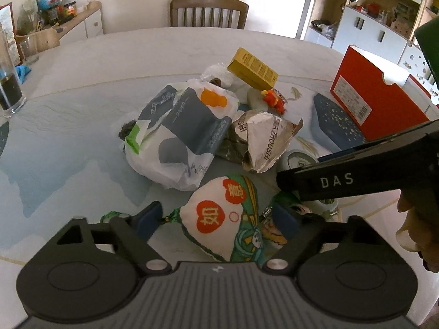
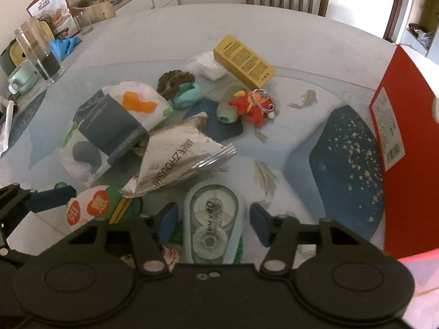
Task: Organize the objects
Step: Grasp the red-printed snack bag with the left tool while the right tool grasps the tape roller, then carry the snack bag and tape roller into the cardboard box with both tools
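A white and green cloth pouch (image 1: 222, 219) with red hearts lies on the table between the fingers of my left gripper (image 1: 216, 220). Its jaws are open; the left pad (image 1: 149, 219) stands clear of the pouch, beside a green tassel. In the right wrist view a pale blue correction tape dispenser (image 2: 214, 219) lies between the blue pads of my right gripper (image 2: 214, 223), a thin gap showing on each side, so it is open. The right gripper's black body (image 1: 343, 175) reaches in from the right in the left wrist view. The pouch (image 2: 90, 208) shows at lower left of the right wrist view.
A pile sits mid-table: a plastic bag of tissues (image 1: 181, 126), a silver foil packet (image 2: 175, 161), a yellow box (image 2: 244, 63), a red toy keychain (image 2: 255, 104), a brown hair tie (image 2: 175, 81). A red box (image 1: 367, 87) stands at right, a glass (image 2: 38, 52) at left, a chair (image 1: 208, 11) behind.
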A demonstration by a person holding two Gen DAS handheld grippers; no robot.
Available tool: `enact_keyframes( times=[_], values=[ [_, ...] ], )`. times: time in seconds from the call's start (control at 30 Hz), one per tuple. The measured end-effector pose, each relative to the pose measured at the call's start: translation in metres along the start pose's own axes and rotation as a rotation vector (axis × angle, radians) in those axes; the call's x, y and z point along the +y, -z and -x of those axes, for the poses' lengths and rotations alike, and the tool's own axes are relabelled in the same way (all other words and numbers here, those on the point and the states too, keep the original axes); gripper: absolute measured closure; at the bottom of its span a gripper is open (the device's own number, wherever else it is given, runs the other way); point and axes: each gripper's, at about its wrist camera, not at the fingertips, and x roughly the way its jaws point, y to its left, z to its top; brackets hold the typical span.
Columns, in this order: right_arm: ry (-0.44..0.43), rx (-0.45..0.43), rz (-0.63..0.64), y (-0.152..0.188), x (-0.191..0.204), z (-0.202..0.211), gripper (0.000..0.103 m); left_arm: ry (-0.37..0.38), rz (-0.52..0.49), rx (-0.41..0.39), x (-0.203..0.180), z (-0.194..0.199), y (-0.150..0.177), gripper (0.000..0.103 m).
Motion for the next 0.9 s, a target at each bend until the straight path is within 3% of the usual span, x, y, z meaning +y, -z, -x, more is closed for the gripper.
enact_keyframes(
  times=[0.27,0.37,0.9],
  values=[
    [0.009,0.006,-0.012,-0.001,0.002,-0.001,0.053,0.041,0.029,0.020,0.008,0.001,0.001,0.042],
    [0.012,-0.008,-0.014,-0.002,0.002,0.004,0.053,0.068,0.045,0.024,0.012,0.003,0.001,0.046],
    [0.004,-0.116,-0.094,0.012,-0.023,0.078,0.053,0.177,0.073,-0.033,0.011,0.054,-0.019,0.049]
  ],
)
